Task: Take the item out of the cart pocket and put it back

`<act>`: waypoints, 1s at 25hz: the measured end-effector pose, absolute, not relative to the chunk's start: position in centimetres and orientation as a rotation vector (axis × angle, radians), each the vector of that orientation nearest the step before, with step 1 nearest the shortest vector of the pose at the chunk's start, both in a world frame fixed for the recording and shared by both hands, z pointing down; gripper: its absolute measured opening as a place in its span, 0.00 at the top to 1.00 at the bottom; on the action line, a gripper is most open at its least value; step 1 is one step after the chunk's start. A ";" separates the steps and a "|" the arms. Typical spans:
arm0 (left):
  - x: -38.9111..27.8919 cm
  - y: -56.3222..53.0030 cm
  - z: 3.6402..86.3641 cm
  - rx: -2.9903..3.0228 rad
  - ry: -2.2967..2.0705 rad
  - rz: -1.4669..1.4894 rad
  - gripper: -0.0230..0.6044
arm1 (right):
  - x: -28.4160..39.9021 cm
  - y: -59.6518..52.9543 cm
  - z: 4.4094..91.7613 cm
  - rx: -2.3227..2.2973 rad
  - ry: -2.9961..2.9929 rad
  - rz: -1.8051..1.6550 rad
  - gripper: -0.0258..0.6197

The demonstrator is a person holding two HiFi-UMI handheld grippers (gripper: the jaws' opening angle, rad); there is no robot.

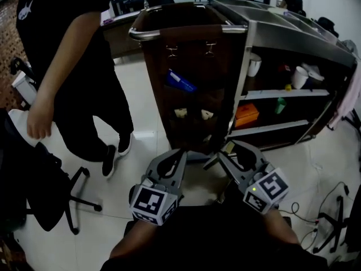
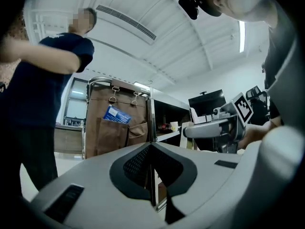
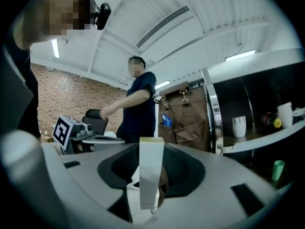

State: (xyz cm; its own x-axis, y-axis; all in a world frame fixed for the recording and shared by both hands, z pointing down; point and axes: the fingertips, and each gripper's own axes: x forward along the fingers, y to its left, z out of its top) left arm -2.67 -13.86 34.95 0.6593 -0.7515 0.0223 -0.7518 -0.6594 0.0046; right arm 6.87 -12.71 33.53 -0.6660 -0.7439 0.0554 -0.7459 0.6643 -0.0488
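Observation:
A brown fabric pocket organizer (image 1: pixel 194 61) hangs on the end of the steel cart (image 1: pixel 265 24). A blue packet (image 1: pixel 180 82) sticks out of an upper pocket, and it also shows in the left gripper view (image 2: pixel 116 114). Two small pale items sit in the lower pockets (image 1: pixel 193 114). My right gripper (image 1: pixel 217 158) is low in front of the cart, shut on a flat white card-like item (image 3: pixel 151 171) that stands upright between its jaws. My left gripper (image 1: pixel 181 153) hovers beside it, shut with nothing held; its jaws meet in a line (image 2: pixel 151 149).
A person in dark clothes (image 1: pixel 73 66) stands left of the cart. An office chair (image 1: pixel 51 202) is at the near left. The cart shelves hold white cups (image 1: pixel 299 77), an orange box (image 1: pixel 246 114) and a green bottle (image 1: pixel 280 105). Cables (image 1: pixel 333 219) lie on the floor at right.

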 end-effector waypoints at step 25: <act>-1.0 -13.8 35.6 2.867 -1.243 0.079 0.96 | 6.7 -13.5 35.0 1.233 -2.825 0.129 0.70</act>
State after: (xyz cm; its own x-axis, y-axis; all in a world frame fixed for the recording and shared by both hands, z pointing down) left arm -1.01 -13.78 35.60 0.6825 -0.7290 0.0525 -0.7298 -0.6836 -0.0060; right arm 6.70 -13.46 35.01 -0.6794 -0.7288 0.0850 -0.7335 0.6775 -0.0538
